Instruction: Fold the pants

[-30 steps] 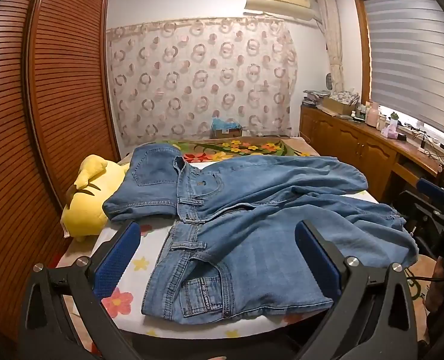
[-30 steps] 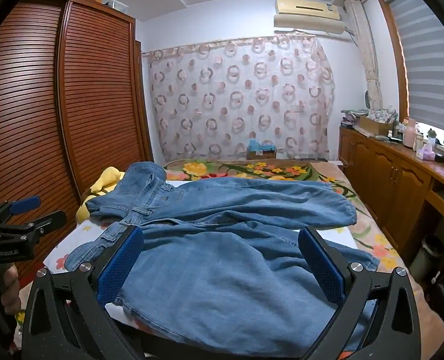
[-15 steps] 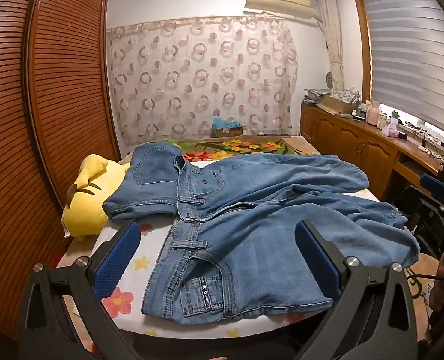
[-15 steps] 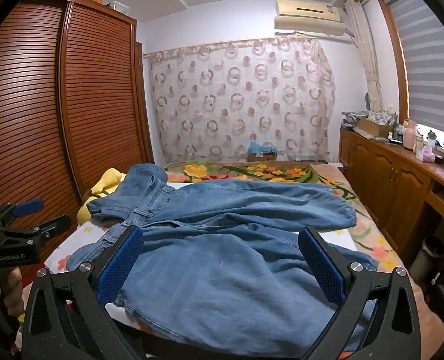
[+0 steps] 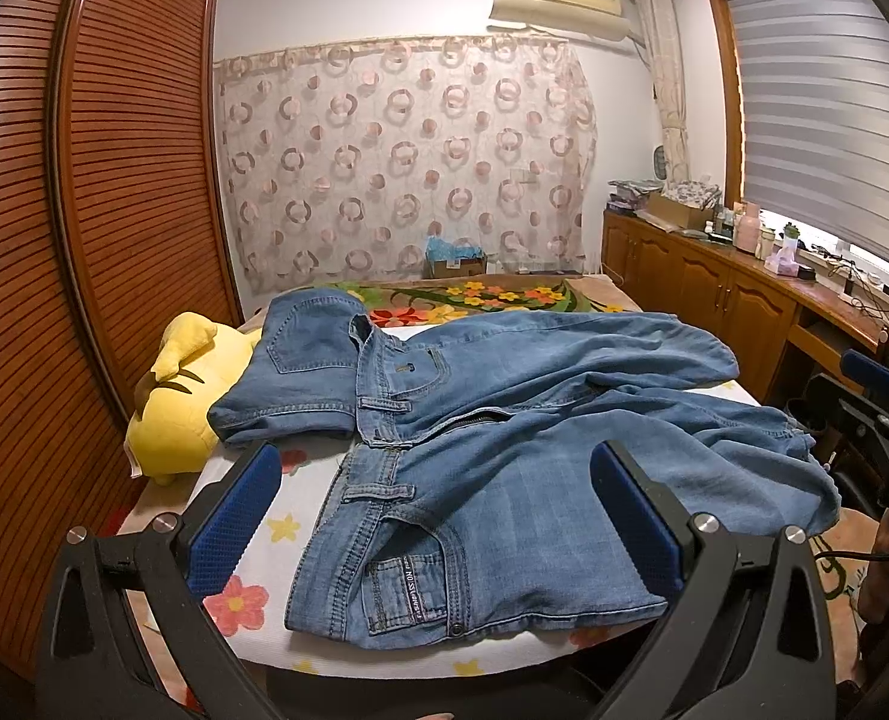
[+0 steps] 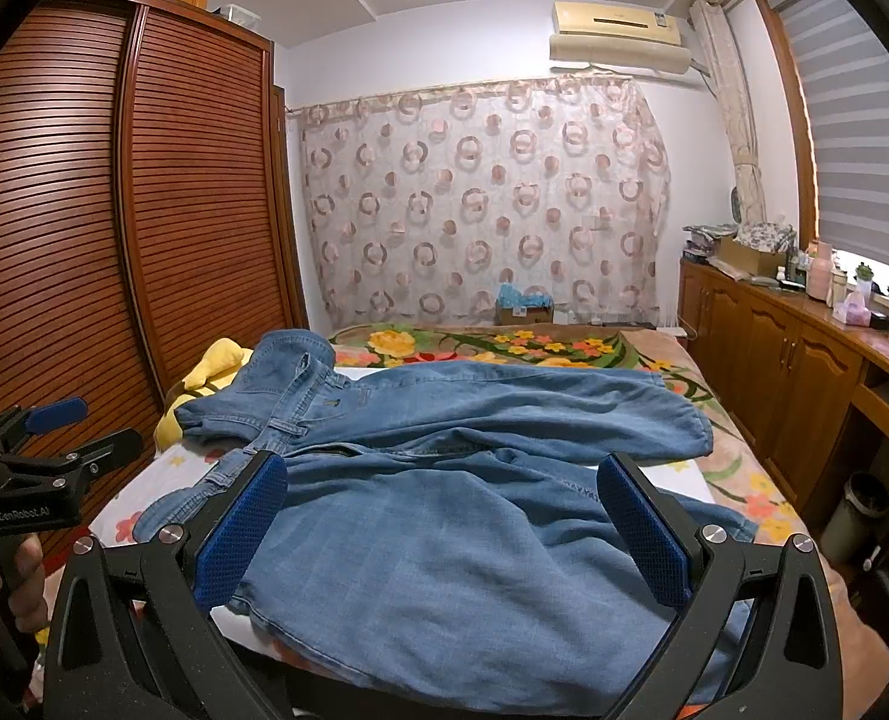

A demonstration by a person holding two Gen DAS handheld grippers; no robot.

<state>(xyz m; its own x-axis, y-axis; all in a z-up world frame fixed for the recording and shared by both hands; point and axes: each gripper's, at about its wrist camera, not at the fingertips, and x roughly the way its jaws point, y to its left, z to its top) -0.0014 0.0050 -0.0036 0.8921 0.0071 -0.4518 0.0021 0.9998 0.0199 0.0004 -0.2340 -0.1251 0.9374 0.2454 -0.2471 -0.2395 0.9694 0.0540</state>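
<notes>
The bed (image 5: 246, 576) held blue denim pants (image 5: 504, 468), spread unfolded, waistband toward the yellow plush (image 5: 174, 414), legs running right. Denim that thick would likely handle heavy, limp and grippy; the waistband corner and hems seemed the best holds. The left gripper (image 5: 438, 519) and right gripper (image 6: 444, 531) both hovered spread wide, empty
</notes>
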